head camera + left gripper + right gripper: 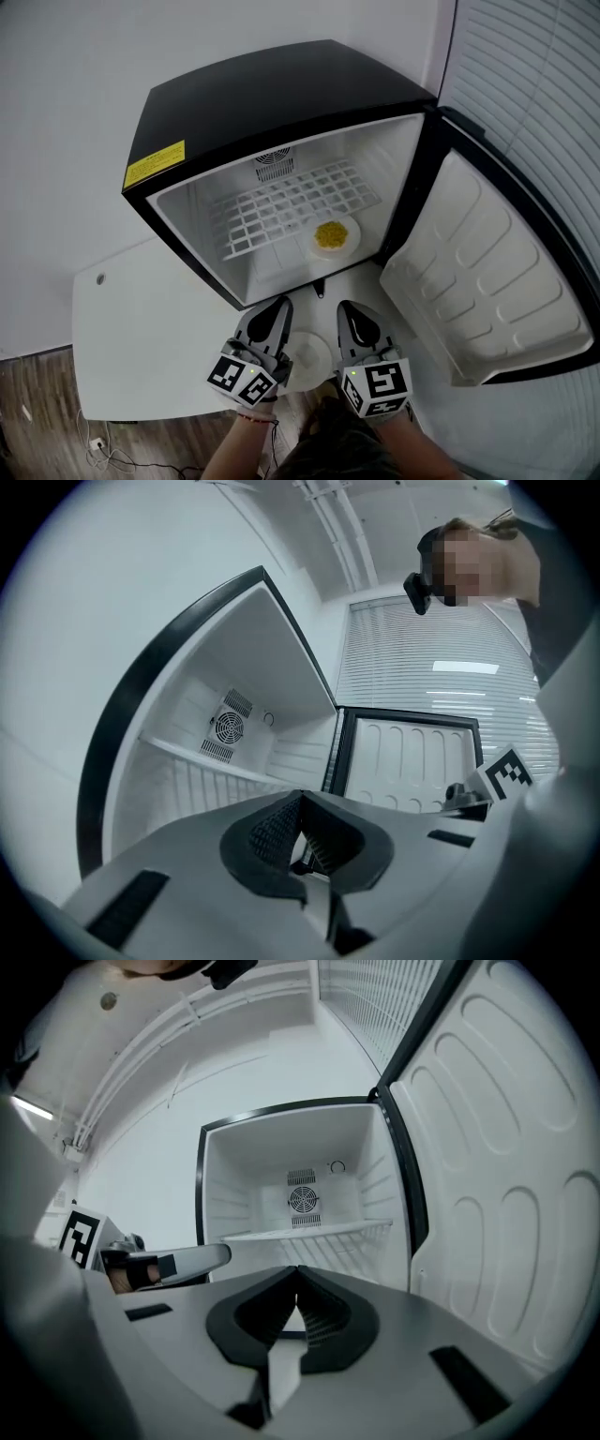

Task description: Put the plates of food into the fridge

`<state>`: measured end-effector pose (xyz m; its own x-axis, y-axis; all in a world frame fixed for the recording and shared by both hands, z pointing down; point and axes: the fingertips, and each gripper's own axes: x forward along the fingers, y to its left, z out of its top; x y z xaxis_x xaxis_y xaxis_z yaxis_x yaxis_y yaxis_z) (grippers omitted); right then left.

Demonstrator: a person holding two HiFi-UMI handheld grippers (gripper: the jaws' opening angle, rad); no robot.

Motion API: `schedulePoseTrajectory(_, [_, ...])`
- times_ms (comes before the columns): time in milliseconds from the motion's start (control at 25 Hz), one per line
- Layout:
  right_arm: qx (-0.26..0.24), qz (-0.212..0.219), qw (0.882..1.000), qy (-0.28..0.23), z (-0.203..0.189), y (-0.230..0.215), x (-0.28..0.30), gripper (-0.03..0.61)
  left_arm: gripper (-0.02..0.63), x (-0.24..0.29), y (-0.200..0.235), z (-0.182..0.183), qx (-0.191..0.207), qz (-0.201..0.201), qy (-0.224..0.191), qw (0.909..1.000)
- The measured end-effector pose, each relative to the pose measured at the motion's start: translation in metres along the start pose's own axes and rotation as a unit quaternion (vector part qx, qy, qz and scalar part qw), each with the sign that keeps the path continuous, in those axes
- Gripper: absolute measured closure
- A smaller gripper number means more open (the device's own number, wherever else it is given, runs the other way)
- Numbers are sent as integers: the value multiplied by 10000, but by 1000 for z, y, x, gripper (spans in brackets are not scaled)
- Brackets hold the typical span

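Observation:
A white plate with yellow food [331, 236] sits on the floor of the open black fridge [281, 94], towards its right side. A second white plate [306, 358] lies on the white table, low between my two grippers; what it carries I cannot make out. My left gripper [280, 306] and right gripper [346, 311] hover side by side just in front of the fridge opening, both pointing into it. The left gripper [300, 799] has its pads together with nothing between them. The right gripper [297, 1271] is likewise shut and empty.
The fridge door [487, 281] stands wide open to the right, its white inner lining facing me. A white wire shelf [291, 202] spans the fridge above the plate. The white table [141, 319] extends left; wood floor and cables lie below it.

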<state>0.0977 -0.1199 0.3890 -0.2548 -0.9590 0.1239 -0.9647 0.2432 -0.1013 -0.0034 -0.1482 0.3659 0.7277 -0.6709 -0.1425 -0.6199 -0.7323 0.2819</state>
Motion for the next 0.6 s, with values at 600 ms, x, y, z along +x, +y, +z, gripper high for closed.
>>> schedulePoseTrajectory(600, [7, 203, 9997, 121, -18, 26, -52, 571, 607, -73, -20, -13, 62, 319, 76, 9994])
